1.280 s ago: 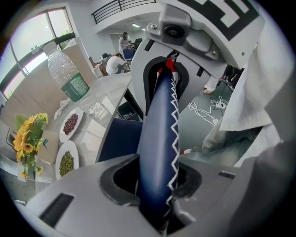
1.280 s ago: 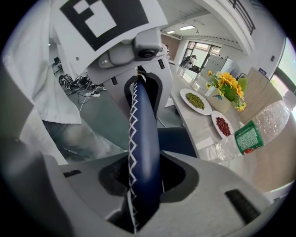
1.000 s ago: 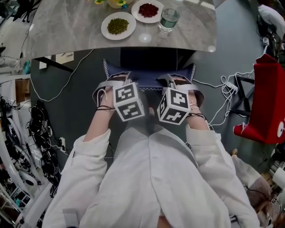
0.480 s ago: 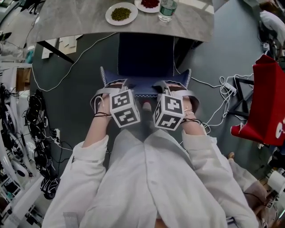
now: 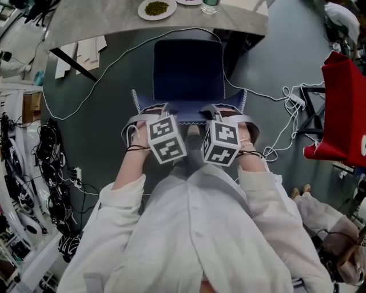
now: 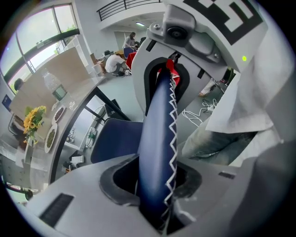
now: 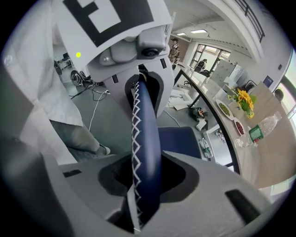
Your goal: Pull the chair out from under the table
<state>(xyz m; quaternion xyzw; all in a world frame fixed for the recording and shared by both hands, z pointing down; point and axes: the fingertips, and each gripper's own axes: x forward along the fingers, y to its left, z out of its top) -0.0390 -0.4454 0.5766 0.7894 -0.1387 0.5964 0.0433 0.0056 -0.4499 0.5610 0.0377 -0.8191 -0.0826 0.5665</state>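
Chair [image 5: 187, 74] slid from table [image 5: 114, 23], clamped by left tongs [image 5: 153, 109], right tongs [image 5: 220, 109].

One chair [image 5: 187, 71], one table [image 5: 103, 20], two plates [image 7: 224, 109] [image 7: 239, 127], two claws [image 6: 155, 194] [image 7: 143, 194]

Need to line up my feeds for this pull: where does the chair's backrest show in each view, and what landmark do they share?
Head view: backrest is the blue stitched strip at centre, just below the seat.
Left gripper view: backrest runs up the middle, clamped between the jaws.
Right gripper view: backrest likewise, centre, clamped.
Shared landmark: the green-filled plate.
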